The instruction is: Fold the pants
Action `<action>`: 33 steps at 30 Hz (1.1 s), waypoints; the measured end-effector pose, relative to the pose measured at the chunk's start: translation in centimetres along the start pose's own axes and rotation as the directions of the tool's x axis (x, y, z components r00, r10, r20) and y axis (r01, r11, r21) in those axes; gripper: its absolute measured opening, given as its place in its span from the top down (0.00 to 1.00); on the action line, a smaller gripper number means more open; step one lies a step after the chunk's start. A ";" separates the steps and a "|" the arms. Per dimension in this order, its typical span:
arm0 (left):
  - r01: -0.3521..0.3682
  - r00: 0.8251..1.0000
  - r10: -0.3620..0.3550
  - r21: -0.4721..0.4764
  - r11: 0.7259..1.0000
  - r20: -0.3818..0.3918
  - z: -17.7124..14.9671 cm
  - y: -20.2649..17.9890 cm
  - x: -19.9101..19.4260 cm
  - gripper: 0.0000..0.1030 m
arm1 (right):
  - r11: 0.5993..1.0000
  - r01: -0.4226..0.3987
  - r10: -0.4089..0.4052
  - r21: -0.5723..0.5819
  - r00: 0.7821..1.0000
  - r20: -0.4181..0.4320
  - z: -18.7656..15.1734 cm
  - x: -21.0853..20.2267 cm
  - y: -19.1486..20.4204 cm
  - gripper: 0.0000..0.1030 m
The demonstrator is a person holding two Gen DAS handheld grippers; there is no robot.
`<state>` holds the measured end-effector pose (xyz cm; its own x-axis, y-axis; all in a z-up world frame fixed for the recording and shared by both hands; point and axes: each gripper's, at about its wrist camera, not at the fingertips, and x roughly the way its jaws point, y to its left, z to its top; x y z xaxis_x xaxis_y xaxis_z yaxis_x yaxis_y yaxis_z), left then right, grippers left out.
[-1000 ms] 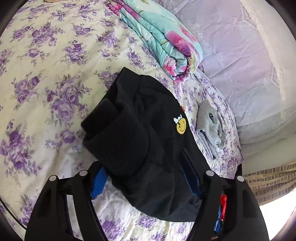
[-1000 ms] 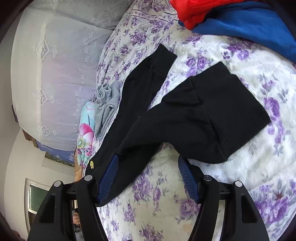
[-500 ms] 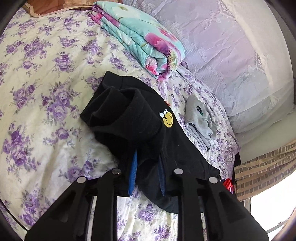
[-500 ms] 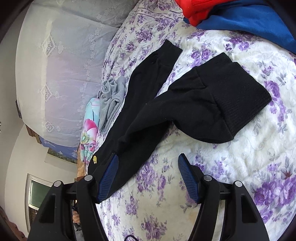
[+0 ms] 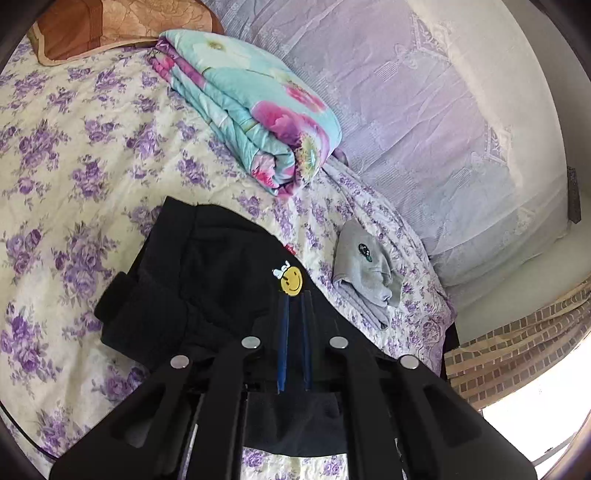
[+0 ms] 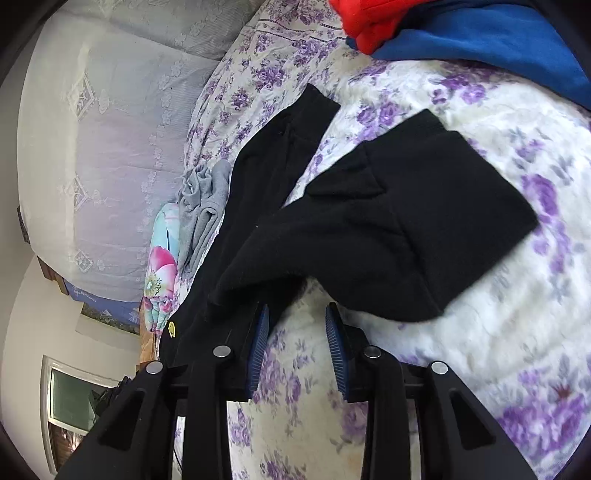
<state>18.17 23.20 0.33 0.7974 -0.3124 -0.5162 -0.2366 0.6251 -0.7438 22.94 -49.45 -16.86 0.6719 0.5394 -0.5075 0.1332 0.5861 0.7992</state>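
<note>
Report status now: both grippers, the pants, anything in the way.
Left gripper shut on black pants by the waistband. Right gripper closing, nothing pinched. Grey garment beside the pants, apart.

The red garment [image 6: 364, 22] and blue garment [image 6: 480, 33] are cut off by the right-wrist view's top edge.

The left claw [image 5: 293, 332] is made of matte black plastic. Its two fingers carry thin blue pads [image 5: 282, 343] on the inner faces. Behind the pads, four round silver screw heads [image 5: 251, 342] sit in a row across the black arms, two on each side. The right claw [image 6: 295, 332] has the same black body. Its blue pads [image 6: 258, 347] are ribbed, and four silver screw heads [image 6: 372, 352] sit behind them too.
</note>
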 end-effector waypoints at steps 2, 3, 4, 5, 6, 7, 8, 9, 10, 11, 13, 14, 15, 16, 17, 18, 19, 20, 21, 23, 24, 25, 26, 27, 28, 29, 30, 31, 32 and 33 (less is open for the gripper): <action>-0.012 1.000 0.012 0.008 1.000 -0.010 -1.0 0.5 -0.6 0.94 | 1.000 0.007 -0.007 -0.027 1.000 -0.002 0.8 1.4 0.8 0.68; -0.026 1.000 0.026 0.000 1.000 -0.007 -1.6 1.0 -1.1 0.94 | 0.999 0.015 -0.016 -0.039 1.000 -0.008 1.3 2.2 1.2 0.68; -0.038 0.999 0.038 -0.011 0.999 -0.003 -2.1 1.6 -1.7 0.93 | 0.998 0.025 -0.025 -0.056 1.000 -0.013 1.9 3.0 1.8 0.70; -0.050 0.999 0.050 -0.021 0.999 -0.003 -2.6 2.3 -2.2 0.87 | 0.997 0.033 -0.034 -0.075 0.999 -0.013 2.6 3.7 2.4 0.71; -0.066 0.998 0.066 -0.034 0.997 -0.005 -3.1 3.1 -2.7 0.83 | 0.995 0.042 -0.043 -0.095 0.999 -0.009 3.4 4.4 3.2 0.72; -0.078 0.997 0.078 -0.048 0.996 -0.005 -3.5 3.8 -3.1 0.79 | 0.993 0.044 -0.045 -0.108 0.999 -0.004 4.3 5.0 3.8 0.72; -0.083 0.997 0.082 -0.061 0.995 -0.007 -3.9 4.5 -3.5 0.79 | 0.992 0.045 -0.045 -0.114 0.999 -0.002 5.2 5.7 4.4 0.72; -0.086 0.996 0.085 -0.077 0.993 -0.013 -4.4 5.2 -3.7 0.79 | 0.992 0.050 -0.051 -0.113 0.999 -0.003 6.2 6.4 4.9 0.72; -0.086 0.996 0.085 -0.093 0.992 -0.019 -4.9 5.9 -3.9 0.78 | 0.992 0.055 -0.057 -0.113 0.998 -0.012 6.9 7.0 5.4 0.72; -0.091 0.996 0.088 -0.105 0.990 -0.024 -5.2 6.4 -4.0 0.77 | 0.992 0.056 -0.060 -0.115 0.998 -0.026 7.4 7.6 5.9 0.72; -0.111 0.993 0.107 -0.125 0.986 -0.040 -6.0 7.3 -3.8 0.70 | 0.991 0.070 -0.074 -0.113 0.997 -0.036 7.7 7.9 6.6 0.61; -0.118 0.992 0.112 -0.128 0.985 -0.051 -6.4 7.6 -3.5 0.66 | 0.991 0.065 -0.070 -0.115 0.997 -0.038 7.7 7.7 6.7 0.59; -0.122 0.991 0.115 -0.126 0.984 -0.064 -6.8 7.8 -3.2 0.66 | 0.991 0.057 -0.062 -0.120 0.997 -0.038 7.5 7.4 6.7 0.58; -0.124 0.990 0.116 -0.121 0.985 -0.074 -7.1 7.8 -2.8 0.66 | 0.991 0.054 -0.059 -0.119 0.998 -0.038 7.3 7.0 6.4 0.58; -0.124 0.990 0.115 -0.114 0.986 -0.083 -7.2 7.8 -2.4 0.66 | 0.993 0.050 -0.054 -0.107 0.998 -0.039 7.0 6.4 5.9 0.57; -0.123 0.990 0.114 -0.108 0.986 -0.089 -7.3 7.7 -2.1 0.65 | 0.995 0.041 -0.045 -0.089 0.998 -0.043 6.7 5.9 5.3 0.57; -0.120 0.989 0.110 -0.104 0.987 -0.096 -7.3 7.7 -1.7 0.65 | 0.997 0.031 -0.034 -0.068 0.998 -0.047 6.3 5.3 4.7 0.57; -0.117 0.989 0.106 -0.103 0.988 -0.103 -7.3 7.6 -1.3 0.65 | 0.998 0.024 -0.027 -0.051 0.999 -0.046 5.9 4.7 4.2 0.57; -0.113 0.989 0.102 -0.103 0.988 -0.108 -7.1 7.6 -0.8 0.64 | 0.999 0.021 -0.023 -0.040 0.999 -0.042 5.5 4.2 3.7 0.57; -0.110 0.989 0.097 -0.108 0.988 -0.115 -7.1 7.6 -0.1 0.61 | 0.999 0.022 -0.023 -0.028 0.999 -0.036 4.8 3.3 2.9 0.57; -0.109 0.988 0.096 -0.111 0.988 -0.120 -7.1 7.6 0.3 0.60 | 1.000 0.023 -0.024 -0.020 0.999 -0.036 4.6 3.2 2.5 0.57; -0.108 0.988 0.094 -0.114 0.988 -0.125 -7.1 7.7 0.6 0.60 | 1.000 0.025 -0.025 -0.014 0.999 -0.037 4.4 3.2 2.3 0.58; -0.108 0.987 0.093 -0.117 0.987 -0.128 -7.1 7.7 0.8 0.59 | 1.000 0.026 -0.027 -0.013 0.999 -0.037 4.2 3.4 2.1 0.58; -0.111 0.987 0.095 -0.120 0.987 -0.130 -7.2 7.6 0.9 0.59 | 1.000 0.025 -0.025 -0.016 0.999 -0.037 4.2 3.7 2.2 0.59; -0.111 0.987 0.095 -0.122 0.986 -0.131 -7.3 7.6 0.9 0.59 | 1.000 0.018 -0.019 -0.019 0.999 -0.038 4.3 4.1 2.4 0.59; -0.109 0.987 0.093 -0.123 0.986 -0.131 -7.3 7.7 0.9 0.58 | 1.000 0.006 -0.007 -0.022 0.999 -0.045 4.4 4.6 2.7 0.59; -0.108 0.987 0.092 -0.124 0.986 -0.130 -7.4 7.7 0.8 0.58 | 0.999 -0.007 0.006 -0.031 0.998 -0.056 4.5 5.3 3.3 0.59; -0.108 0.987 0.092 -0.125 0.986 -0.129 -7.5 7.7 0.6 0.57 | 0.999 -0.016 0.013 -0.044 0.998 -0.067 4.7 6.1 3.6 0.59; -0.109 0.987 0.093 -0.125 0.986 -0.128 -7.5 7.7 0.5 0.57 | 0.998 -0.017 0.012 -0.061 0.997 -0.076 4.9 6.9 4.1 0.60; -0.112 0.987 0.096 -0.126 0.986 -0.126 -7.6 7.8 0.4 0.57 | 0.997 -0.018 0.011 -0.076 0.997 -0.082 5.0 7.8 4.4 0.64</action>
<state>12.40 22.52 -8.90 0.6947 -0.3389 -0.6345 -0.3923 0.5609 -0.7291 32.40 -45.66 -15.66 0.6118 0.5935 -0.5229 0.0659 0.6205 0.7814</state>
